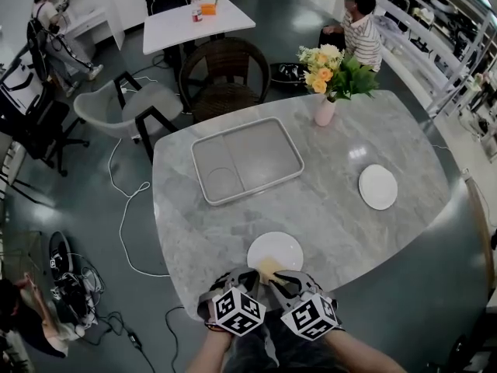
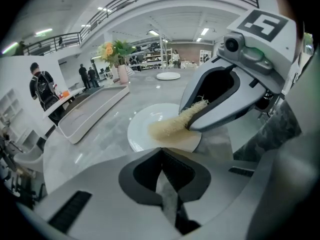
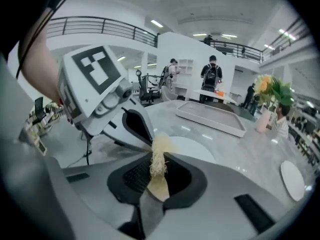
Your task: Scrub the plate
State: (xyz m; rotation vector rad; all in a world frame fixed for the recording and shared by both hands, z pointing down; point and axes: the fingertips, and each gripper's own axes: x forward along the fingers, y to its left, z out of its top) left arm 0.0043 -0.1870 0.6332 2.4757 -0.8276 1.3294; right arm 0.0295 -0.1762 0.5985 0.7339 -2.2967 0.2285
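Note:
A white plate (image 1: 276, 249) lies on the marble table (image 1: 334, 208) close to its near edge. My right gripper (image 1: 281, 277) is shut on a pale yellow fibrous scrub pad (image 1: 269, 267), whose free end rests on the plate's near part. In the left gripper view the pad (image 2: 172, 126) lies across the plate (image 2: 145, 129), sticking out of the right gripper (image 2: 197, 120). In the right gripper view the pad (image 3: 158, 159) stands up between the jaws. My left gripper (image 1: 247, 278) hovers just left of it at the plate's near rim, jaws shut with nothing seen between them.
A grey divided tray (image 1: 245, 160) lies in the middle of the table. A second white plate (image 1: 377, 186) sits at the right, and a pink vase of flowers (image 1: 326, 92) stands behind. Chairs (image 1: 225, 76) and people are beyond the far edge.

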